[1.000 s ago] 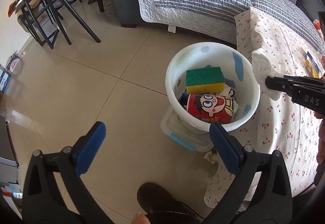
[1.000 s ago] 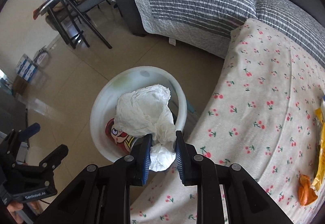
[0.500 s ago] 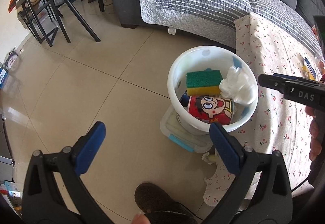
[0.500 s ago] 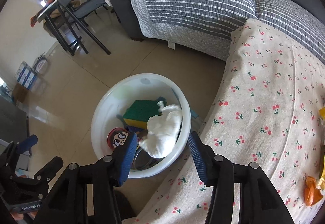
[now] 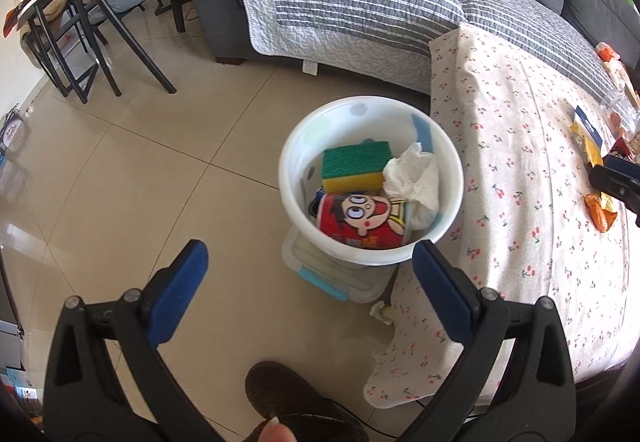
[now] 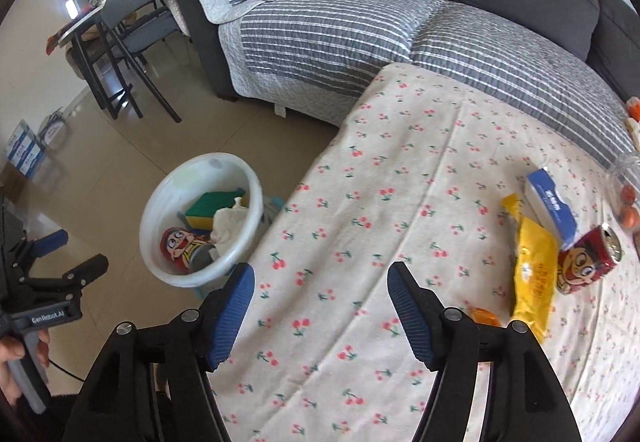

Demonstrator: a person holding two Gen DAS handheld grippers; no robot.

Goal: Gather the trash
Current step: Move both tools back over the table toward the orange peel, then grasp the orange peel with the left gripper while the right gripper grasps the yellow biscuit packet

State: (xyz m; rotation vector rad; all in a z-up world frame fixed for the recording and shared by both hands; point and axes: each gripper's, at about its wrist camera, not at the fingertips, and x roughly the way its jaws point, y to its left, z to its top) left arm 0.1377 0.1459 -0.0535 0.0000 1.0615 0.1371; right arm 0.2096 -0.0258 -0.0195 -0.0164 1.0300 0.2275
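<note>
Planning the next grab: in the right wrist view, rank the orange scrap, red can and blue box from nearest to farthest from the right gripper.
1. Orange scrap, beside the right gripper's right finger.
2. Red can, farther right.
3. Blue box, behind the can.

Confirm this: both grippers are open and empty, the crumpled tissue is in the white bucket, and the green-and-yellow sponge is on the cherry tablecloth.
One error: the sponge is not on the tablecloth; it lies in the white bucket beside the crumpled tissue, as the left wrist view shows. The rest holds: left gripper and right gripper are open and empty.
</note>
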